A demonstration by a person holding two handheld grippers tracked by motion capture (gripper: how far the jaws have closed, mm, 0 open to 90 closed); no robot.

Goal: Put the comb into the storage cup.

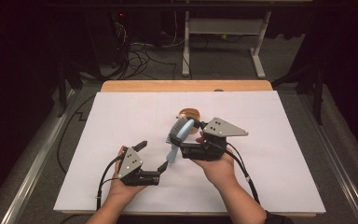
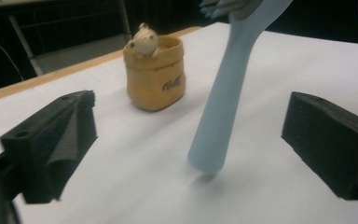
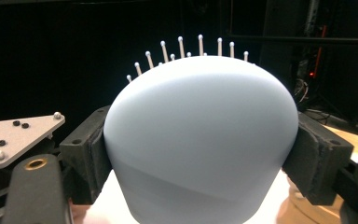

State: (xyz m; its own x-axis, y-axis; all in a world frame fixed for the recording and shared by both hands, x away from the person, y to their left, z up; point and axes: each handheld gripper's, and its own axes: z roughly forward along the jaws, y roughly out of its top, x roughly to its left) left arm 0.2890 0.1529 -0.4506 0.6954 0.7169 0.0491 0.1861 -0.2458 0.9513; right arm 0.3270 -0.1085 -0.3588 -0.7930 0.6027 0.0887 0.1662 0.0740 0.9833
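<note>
High view: right claw (image 1: 192, 132) clamped on pale blue hairbrush (image 1: 178, 137) head, handle slanting down toward left claw (image 1: 154, 155), over white counter (image 1: 121, 121).
Left gripper view: left claw wide open, brush handle (image 2: 223, 98) between jaws, untouched; yellow pouch (image 2: 154, 74) behind.
Right gripper view: brush head (image 3: 200, 140) gripped on both sides, bristles pointing away.
</note>
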